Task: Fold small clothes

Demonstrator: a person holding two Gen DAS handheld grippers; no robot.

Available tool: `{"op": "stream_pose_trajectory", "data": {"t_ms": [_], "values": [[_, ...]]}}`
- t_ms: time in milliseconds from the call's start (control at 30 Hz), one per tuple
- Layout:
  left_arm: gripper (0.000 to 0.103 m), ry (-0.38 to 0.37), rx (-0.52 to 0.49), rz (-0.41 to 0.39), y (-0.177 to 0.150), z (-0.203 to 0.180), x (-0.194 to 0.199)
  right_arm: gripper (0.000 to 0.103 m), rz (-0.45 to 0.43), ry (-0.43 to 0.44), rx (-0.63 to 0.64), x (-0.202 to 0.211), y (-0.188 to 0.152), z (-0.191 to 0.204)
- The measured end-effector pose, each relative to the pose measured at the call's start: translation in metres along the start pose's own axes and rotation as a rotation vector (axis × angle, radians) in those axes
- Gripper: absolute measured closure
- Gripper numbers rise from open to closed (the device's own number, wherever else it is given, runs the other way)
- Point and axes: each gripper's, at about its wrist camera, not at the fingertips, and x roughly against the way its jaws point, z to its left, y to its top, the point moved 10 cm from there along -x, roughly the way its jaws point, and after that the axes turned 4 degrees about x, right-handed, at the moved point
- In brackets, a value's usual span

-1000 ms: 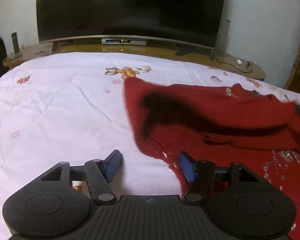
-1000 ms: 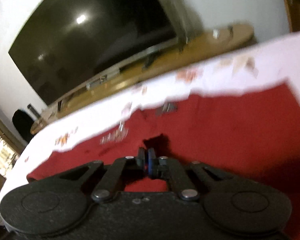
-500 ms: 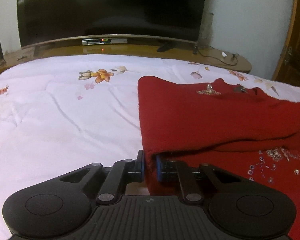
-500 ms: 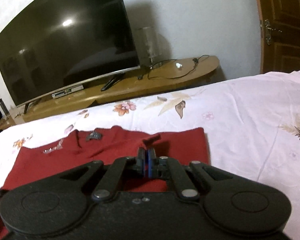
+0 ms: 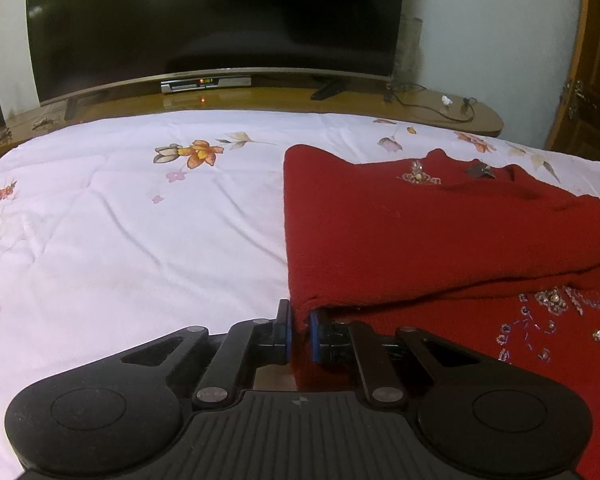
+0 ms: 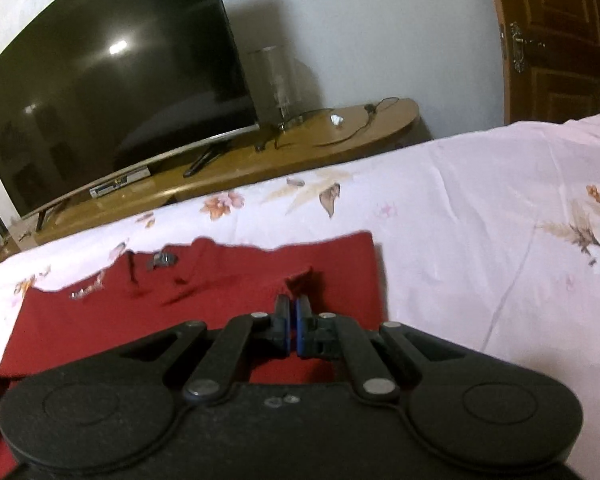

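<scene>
A red knit sweater (image 5: 420, 240) with bead trim (image 5: 552, 304) lies on the bed, its upper part folded over the lower part. My left gripper (image 5: 300, 320) grips the sweater's near left corner; its jaws are closing and the blue pads press on the cloth edge. In the right wrist view the sweater (image 6: 204, 288) lies flat on the left side. My right gripper (image 6: 292, 308) is shut on a small pinch of red fabric that pokes up past its tips.
The bed has a white floral sheet (image 5: 120, 240) that spreads wide to the left, and in the right wrist view the sheet (image 6: 480, 220) spreads to the right. Beyond the bed are a wooden stand (image 5: 420, 104) with a large dark TV (image 5: 220, 12) and a wooden door (image 6: 560, 40).
My left gripper went from open beside the sweater's edge to shut on its corner. The right gripper carried its pinch of cloth across, and the folded part now lies flat.
</scene>
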Motion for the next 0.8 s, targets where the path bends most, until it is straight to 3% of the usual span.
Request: {"op": "stream_pose_trajectory", "data": {"t_ms": [167, 333, 367, 433, 467, 633, 800], "values": [[0.095, 0.01, -0.011, 0.003, 0.0, -0.002, 0.0, 0.099, -0.012, -0.006, -0.008, 0.008, -0.002, -0.006], [0.092, 0.013, -0.051, 0.011, 0.001, -0.003, 0.002, 0.099, 0.087, -0.055, -0.027, -0.015, -0.029, -0.022], [0.086, 0.012, -0.068, 0.007, 0.0, -0.003, 0.005, 0.097, 0.085, -0.057, -0.022, -0.013, -0.029, -0.021], [0.036, 0.033, -0.089, -0.014, 0.0, 0.006, 0.018, 0.09, 0.074, -0.055, -0.025, -0.007, -0.026, -0.022], [0.029, 0.032, -0.08, -0.055, 0.004, 0.012, 0.029, 0.086, 0.048, -0.065, -0.021, 0.0, -0.022, -0.023], [0.029, -0.049, 0.009, -0.213, 0.048, 0.017, 0.053, 0.085, -0.051, -0.033, 0.045, 0.017, 0.002, -0.016], [0.029, -0.188, -0.012, -0.237, 0.086, -0.033, 0.016, 0.086, -0.033, 0.005, 0.109, -0.008, 0.009, 0.01]]}}
